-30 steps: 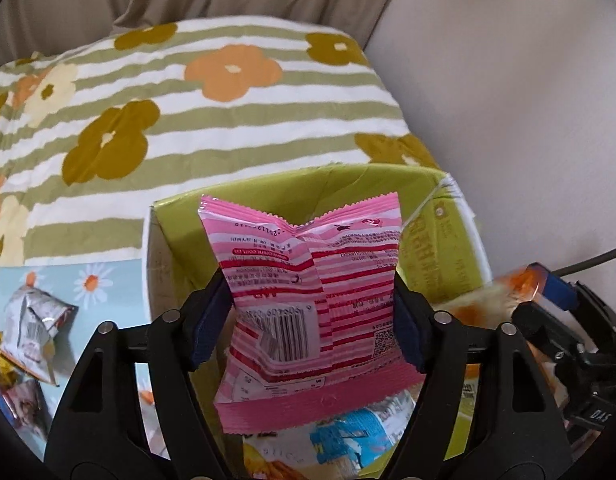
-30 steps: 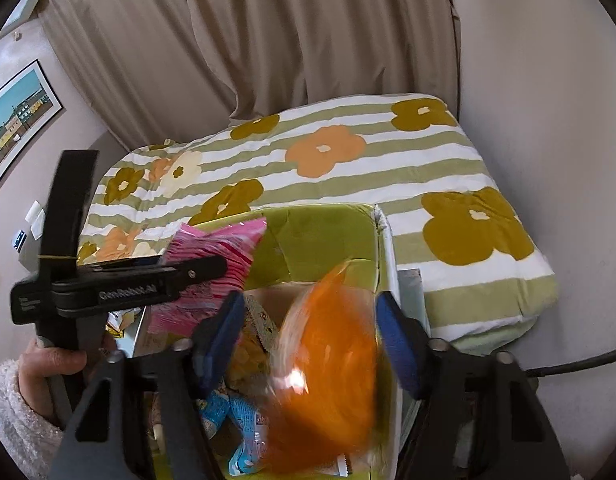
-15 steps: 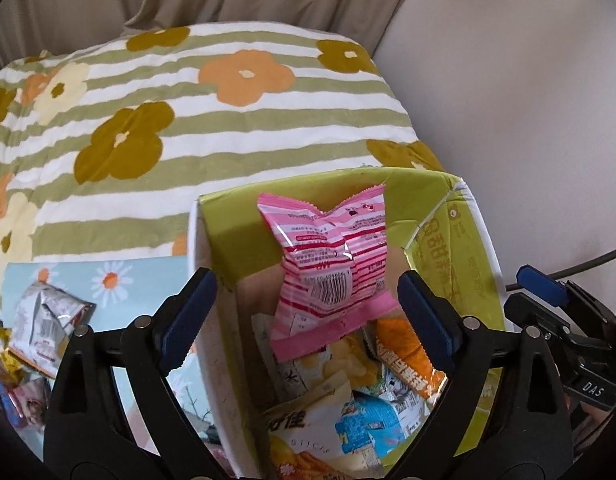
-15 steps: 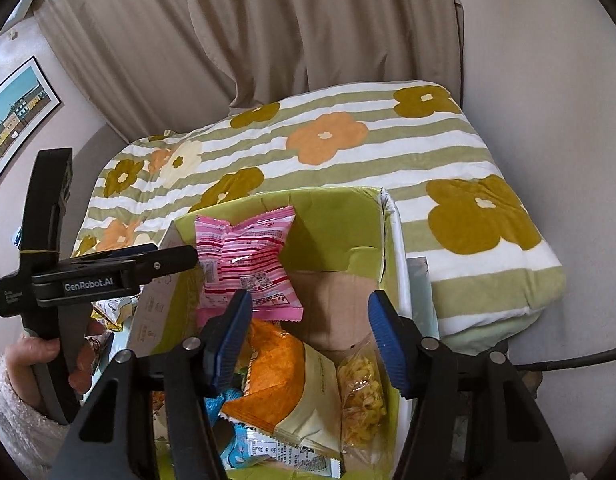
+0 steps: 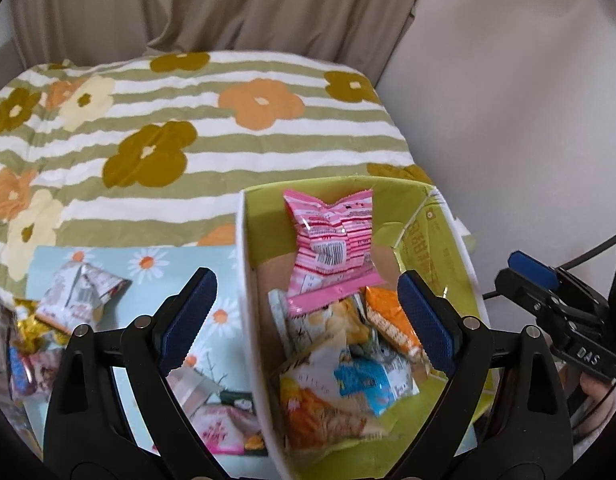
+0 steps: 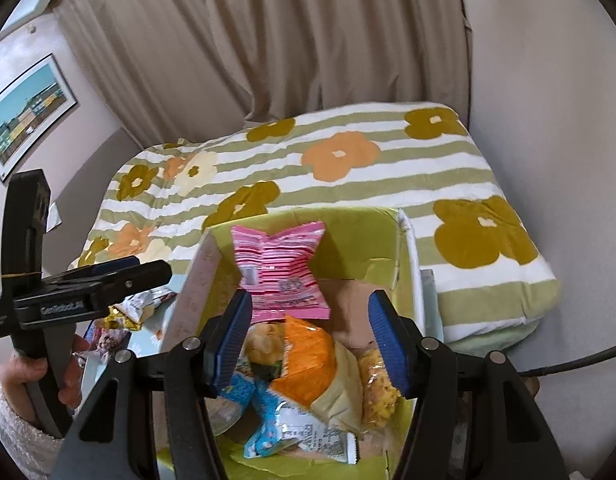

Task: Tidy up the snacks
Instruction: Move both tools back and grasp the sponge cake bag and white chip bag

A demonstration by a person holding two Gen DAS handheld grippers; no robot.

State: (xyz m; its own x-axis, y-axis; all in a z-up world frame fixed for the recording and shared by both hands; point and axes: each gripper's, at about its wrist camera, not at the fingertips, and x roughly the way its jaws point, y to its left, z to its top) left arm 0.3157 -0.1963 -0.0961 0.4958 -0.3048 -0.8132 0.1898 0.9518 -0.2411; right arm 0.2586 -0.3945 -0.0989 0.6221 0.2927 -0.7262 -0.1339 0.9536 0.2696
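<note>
A green cardboard box (image 5: 440, 236) (image 6: 356, 220) holds several snack packets. A pink striped packet (image 5: 334, 248) (image 6: 280, 268) leans against its far wall. An orange packet (image 6: 306, 364) (image 5: 392, 328) lies in front of it, with blue-and-white ones below. My left gripper (image 5: 308, 320) is open and empty, straddling the box's left wall. My right gripper (image 6: 308, 340) is open and empty above the box. More loose packets (image 5: 82, 292) lie on a light blue daisy mat (image 5: 156, 260) left of the box.
The box and mat rest on a green-and-white striped bedspread with flowers (image 5: 188, 132) (image 6: 348, 176). A beige curtain (image 6: 268, 60) hangs behind it and a wall (image 5: 508, 100) stands to the right. A cable (image 6: 580, 360) runs at the right.
My left gripper opened, let the pink packet drop into the box, and pulled back left. My right gripper opened and dropped the orange packet in.
</note>
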